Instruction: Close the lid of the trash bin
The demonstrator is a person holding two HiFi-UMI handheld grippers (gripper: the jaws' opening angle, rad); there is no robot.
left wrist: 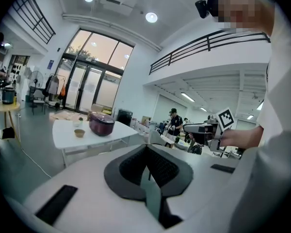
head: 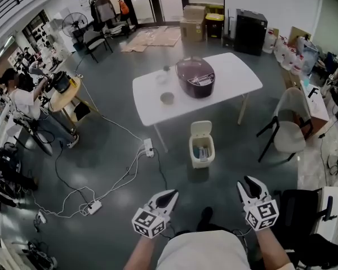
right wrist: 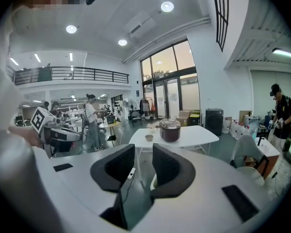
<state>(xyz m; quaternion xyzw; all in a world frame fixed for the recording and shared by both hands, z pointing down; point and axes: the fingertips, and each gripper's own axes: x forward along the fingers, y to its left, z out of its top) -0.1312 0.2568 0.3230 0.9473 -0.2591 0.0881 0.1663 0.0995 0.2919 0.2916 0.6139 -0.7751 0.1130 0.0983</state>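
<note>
I have not started on the bin yet: this is the approach, with both tools held low in front of me and well short of it. The trash bin (head: pixel 202 151) stands on the floor just off the near long edge of the white table (head: pixel 236 75), and its lid (head: pixel 201 129) is tipped up at the back, on the table side, so the mouth is open towards me. My left gripper (head: pixel 170 196) is clenched on nothing, its jaws meeting in a point. My right gripper (head: pixel 249 185) is released, with a clear gap between its pads and only floor seen through it. I reckon the next move is to step forward, reach over the open mouth, get a tool behind or on top of the raised lid and push it forward and down. The clenched left tool would serve as a blunt pusher. The floor between me and the bin is open. To its left lie a power strip (head: pixel 148 147) and trailing cables (head: pixel 110 187), and a chair (head: pixel 290 125) stands to its right, so the straight line ahead looks safest. The table edge just behind the lid leaves little room to reach round it.
</note>
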